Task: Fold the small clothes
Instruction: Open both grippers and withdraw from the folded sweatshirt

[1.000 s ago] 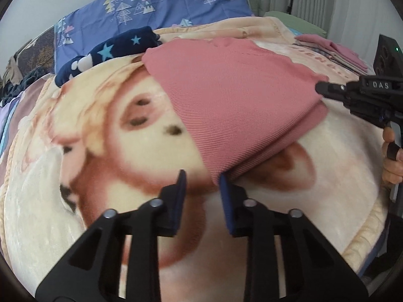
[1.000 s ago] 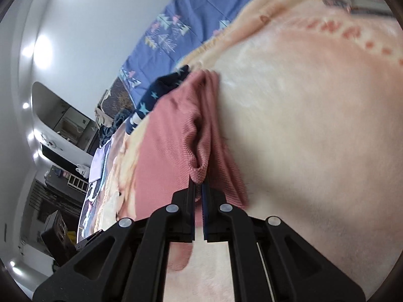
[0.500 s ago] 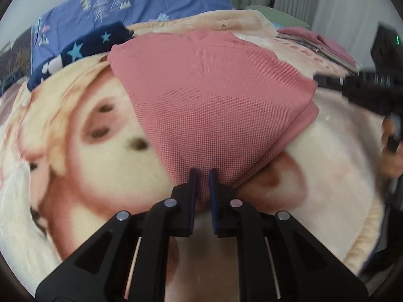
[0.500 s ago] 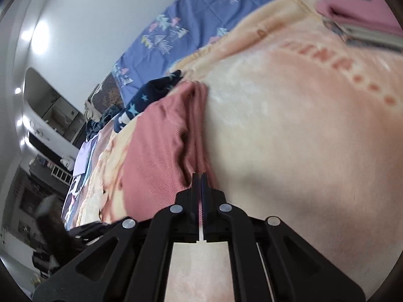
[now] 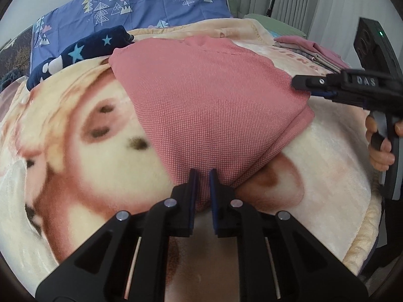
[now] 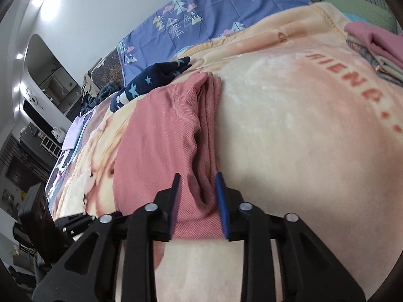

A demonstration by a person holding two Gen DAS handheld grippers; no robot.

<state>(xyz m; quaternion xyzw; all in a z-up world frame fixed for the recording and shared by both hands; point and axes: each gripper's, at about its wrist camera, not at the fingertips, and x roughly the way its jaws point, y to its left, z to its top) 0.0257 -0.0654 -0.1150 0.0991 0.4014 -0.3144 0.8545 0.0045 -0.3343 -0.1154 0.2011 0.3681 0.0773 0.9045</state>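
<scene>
The left gripper (image 5: 202,173) pinches the near corner of a pink waffle-knit garment (image 5: 214,105). The right gripper (image 6: 197,178), jaws just opened, straddles its layered folded edge without pressing. The garment lies folded flat on a cream cartoon-print blanket (image 5: 75,163).

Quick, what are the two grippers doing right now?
Left gripper: closed, pinching the pink cloth's near corner.
Right gripper: just opened, pink cloth between its fingers, no longer pinched.

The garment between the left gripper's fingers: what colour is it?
Salmon pink garment, with a fine waffle texture; clearest in the left wrist view.
</scene>
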